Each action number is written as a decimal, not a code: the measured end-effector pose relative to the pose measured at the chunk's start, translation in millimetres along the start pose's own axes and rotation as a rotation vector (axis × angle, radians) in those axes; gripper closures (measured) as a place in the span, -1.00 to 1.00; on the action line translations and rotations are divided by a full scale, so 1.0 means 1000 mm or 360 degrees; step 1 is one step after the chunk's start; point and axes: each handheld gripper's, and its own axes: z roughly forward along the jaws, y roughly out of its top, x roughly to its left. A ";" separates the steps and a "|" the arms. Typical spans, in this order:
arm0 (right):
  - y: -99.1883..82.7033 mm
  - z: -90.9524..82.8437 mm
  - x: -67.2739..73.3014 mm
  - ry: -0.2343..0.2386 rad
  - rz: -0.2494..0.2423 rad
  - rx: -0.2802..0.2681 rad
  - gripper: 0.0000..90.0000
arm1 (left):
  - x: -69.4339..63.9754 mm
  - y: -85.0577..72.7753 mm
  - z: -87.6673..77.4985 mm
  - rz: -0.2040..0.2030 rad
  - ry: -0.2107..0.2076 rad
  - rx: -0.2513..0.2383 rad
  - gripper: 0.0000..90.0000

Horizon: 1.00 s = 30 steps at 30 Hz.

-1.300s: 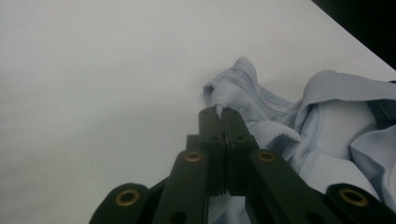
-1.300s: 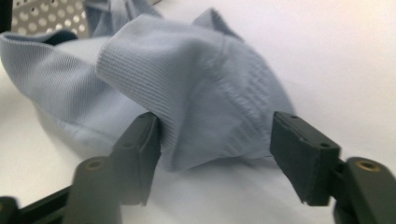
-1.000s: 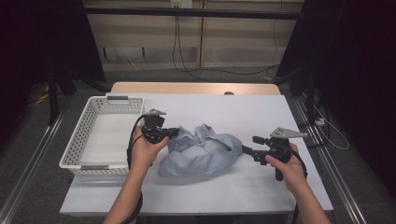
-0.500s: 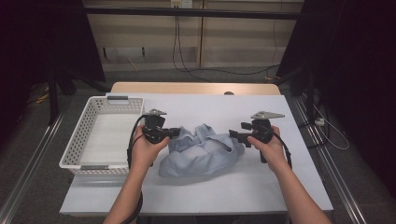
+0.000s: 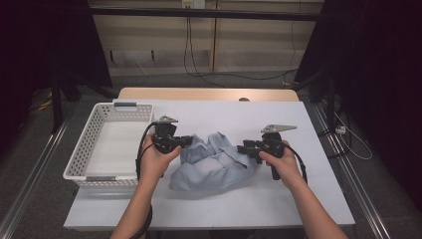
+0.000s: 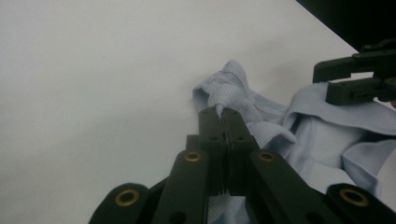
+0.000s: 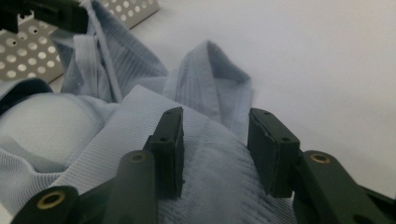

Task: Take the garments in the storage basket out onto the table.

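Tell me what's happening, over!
Left gripper clamped on the blue shirt. Right gripper closing, fabric between its jaws, not pinched yet. Nothing in the way.

A white counter [image 5: 298, 199] fills the middle of the high view, with a strip of pale wood [image 5: 199, 93] showing along its far edge. At the top of the frame a light panelled wall [image 5: 249, 45] runs behind a dark horizontal bar [image 5: 209, 14], black cables [image 5: 191, 55] hang down it to the grey floor [image 5: 30, 169], and black curtains [image 5: 378, 74] close in the upper left and the right side. Metal rails [image 5: 356, 184] run along the floor beside the counter at left and right, and the light is dim and even, brightest on the counter top.
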 end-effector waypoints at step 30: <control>-0.036 -0.044 0.014 0.0090 -0.0117 -0.0008 0.76 | 0.005 -0.001 -0.001 -0.0010 0.0045 -0.0036 0.93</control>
